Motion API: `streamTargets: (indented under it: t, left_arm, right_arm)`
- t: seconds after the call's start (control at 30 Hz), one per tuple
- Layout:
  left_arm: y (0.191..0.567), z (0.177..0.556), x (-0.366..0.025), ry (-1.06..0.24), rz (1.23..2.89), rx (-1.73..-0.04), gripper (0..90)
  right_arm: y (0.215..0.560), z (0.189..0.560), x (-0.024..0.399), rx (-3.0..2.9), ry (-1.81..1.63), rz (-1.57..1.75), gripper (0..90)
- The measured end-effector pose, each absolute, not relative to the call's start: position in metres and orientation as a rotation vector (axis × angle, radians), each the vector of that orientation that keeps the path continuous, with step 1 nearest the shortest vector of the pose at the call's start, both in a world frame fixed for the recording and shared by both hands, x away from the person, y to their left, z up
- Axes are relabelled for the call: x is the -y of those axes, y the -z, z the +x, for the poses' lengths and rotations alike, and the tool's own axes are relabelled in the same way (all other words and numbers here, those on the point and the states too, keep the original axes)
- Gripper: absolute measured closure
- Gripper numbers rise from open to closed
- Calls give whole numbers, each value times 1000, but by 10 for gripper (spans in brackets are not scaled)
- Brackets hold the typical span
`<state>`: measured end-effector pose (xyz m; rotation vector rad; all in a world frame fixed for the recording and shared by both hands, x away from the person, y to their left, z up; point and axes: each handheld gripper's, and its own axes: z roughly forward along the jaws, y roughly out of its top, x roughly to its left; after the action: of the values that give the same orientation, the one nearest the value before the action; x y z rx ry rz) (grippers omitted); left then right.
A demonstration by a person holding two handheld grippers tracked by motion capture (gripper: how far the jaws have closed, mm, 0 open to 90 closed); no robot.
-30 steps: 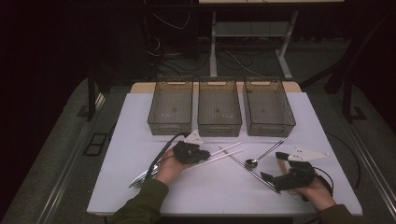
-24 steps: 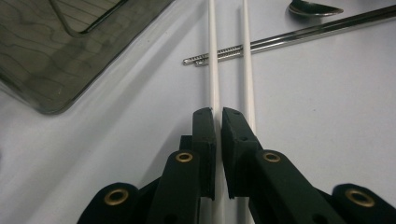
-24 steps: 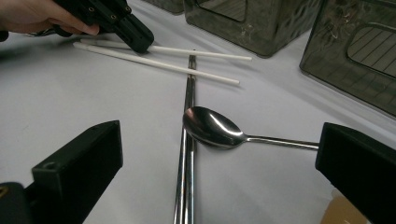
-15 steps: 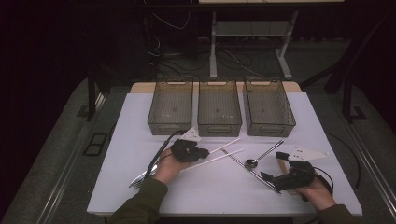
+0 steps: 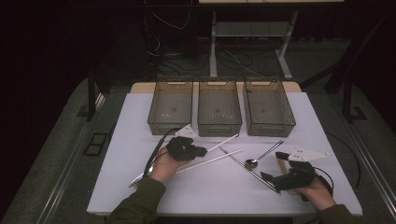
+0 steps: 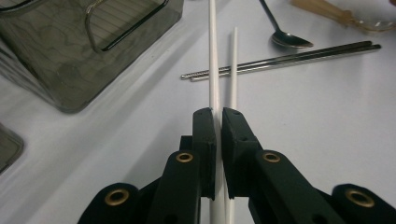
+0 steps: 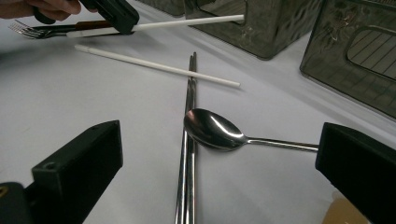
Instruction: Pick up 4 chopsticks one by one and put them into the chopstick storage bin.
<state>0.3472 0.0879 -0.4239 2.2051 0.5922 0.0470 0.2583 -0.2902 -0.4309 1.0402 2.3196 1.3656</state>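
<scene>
My left gripper (image 5: 201, 151) (image 6: 217, 116) is shut on a white chopstick (image 6: 213, 70) (image 5: 224, 142), whose far end points toward the middle bin (image 5: 219, 125). A second white chopstick (image 5: 210, 161) (image 6: 233, 70) lies on the table just beside it. My right gripper (image 5: 274, 166) (image 7: 219, 172) stands wide open low over the table at the right, with nothing held. Between its jaws lie a metal spoon (image 7: 215, 130) (image 5: 252, 163) and a pair of metal chopsticks (image 7: 189, 154) (image 5: 252, 171). The right gripper view also shows the left gripper (image 7: 116, 14).
Three smoky plastic bins (image 5: 170, 126) (image 5: 270, 126) stand in a row at the back of the white table (image 5: 224, 196). A fork (image 5: 138, 179) (image 7: 23, 27) lies at the left under my left hand. A wooden utensil (image 6: 327, 10) lies by the right gripper.
The left gripper has edged slightly toward the bins with the white chopstick in it. The right gripper has stayed where it was.
</scene>
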Motion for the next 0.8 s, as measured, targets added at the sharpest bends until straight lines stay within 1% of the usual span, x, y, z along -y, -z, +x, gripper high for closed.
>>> streamTargets:
  t: [0.47,0.8]
  left_arm:
    - [412,345,-110,-55,2178,-633,844]
    - [402,343,-123,-73,2105,-659,844]
  right_arm:
    - [432,258,288,-2319,-1366,1035,8]
    - [432,258,288,-2320,-1363,1034,9]
